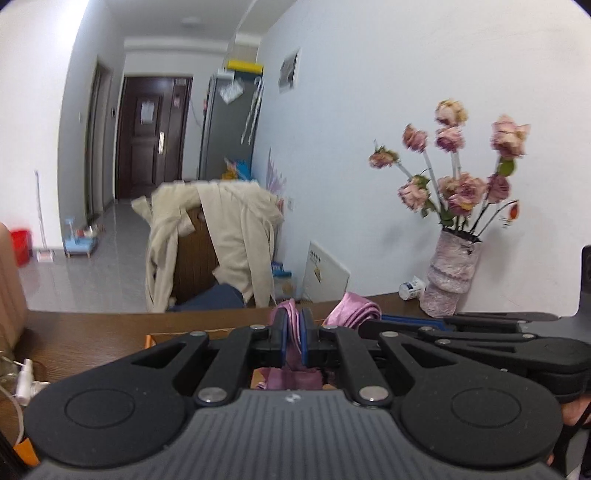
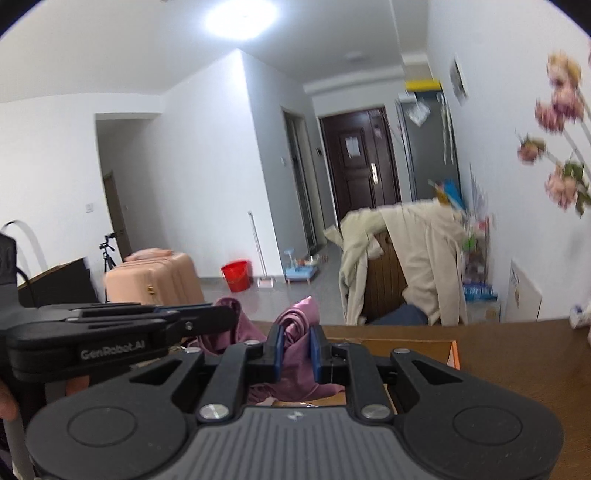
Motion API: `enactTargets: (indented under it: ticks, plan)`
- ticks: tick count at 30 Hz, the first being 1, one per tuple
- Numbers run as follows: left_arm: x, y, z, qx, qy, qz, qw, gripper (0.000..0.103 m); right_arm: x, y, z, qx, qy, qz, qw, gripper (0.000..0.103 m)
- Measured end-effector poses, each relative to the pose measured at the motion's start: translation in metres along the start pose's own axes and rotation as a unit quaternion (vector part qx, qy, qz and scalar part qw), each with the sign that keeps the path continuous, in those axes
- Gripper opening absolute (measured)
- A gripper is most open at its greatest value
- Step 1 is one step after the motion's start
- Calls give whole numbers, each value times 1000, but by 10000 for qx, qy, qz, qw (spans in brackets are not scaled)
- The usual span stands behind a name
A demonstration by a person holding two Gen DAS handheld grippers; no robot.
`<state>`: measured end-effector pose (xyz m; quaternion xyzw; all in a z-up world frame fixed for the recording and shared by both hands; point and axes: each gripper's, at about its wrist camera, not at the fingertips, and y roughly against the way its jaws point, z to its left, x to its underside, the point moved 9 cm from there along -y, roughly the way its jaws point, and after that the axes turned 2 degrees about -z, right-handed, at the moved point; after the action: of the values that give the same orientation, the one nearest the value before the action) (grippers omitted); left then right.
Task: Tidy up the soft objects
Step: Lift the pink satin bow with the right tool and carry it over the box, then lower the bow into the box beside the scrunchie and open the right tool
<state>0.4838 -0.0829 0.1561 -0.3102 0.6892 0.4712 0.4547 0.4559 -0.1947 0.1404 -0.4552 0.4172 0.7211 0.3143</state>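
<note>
Both claws are pinching the same pink cloth (image 1: 293, 332), held up over the desk (image 1: 92, 332): the left gripper (image 1: 294, 334) and right gripper (image 2: 297, 349) sit side by side, each clamped on a bunched end. The cloth sags between them toward an orange-edged box (image 2: 452, 352) below. Beyond, at the desk's far edge, stands a vase (image 1: 452, 273).

White walls, grey tiled floor (image 2: 280, 295), dark entrance door (image 2: 360, 162), coat-draped chair (image 1: 195, 254), ceiling light (image 2: 240, 16), brown wooden surface (image 1: 92, 332).
</note>
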Motion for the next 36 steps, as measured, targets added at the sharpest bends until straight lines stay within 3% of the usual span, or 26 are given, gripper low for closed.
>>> enactTargets:
  ticks: [8,15,22,26,28,30,32,36]
  plan:
    - [-1,-112,35,-78,319,494,9982,8,-5,-102,-62,272,-451,559,9970,14]
    - [37,-202,63,122,769,1129,9906,8,22,-188,-118,669,-648,1135,9892,14]
    - [97,-258,96,-430,810,1854,9784,9,85,-254,-155,928,-882,1906,9733,14]
    - [112,-263,111,-643,831,2078,9725,10,104,-270,-161,730,-1056,2160,9679,18]
    - [110,-261,113,-687,811,2061,9727,13,105,-273,-162,657,-1166,2125,9679,19]
    - [106,-257,113,-776,727,2027,9734,31,104,-274,-165,667,-1297,2109,9666,23]
    - [101,-251,111,-806,672,1977,9746,44,103,-272,-166,726,-1259,2081,9672,34]
    - [92,-233,108,-895,563,1949,9751,55,93,-260,-162,765,-1123,2007,9702,46]
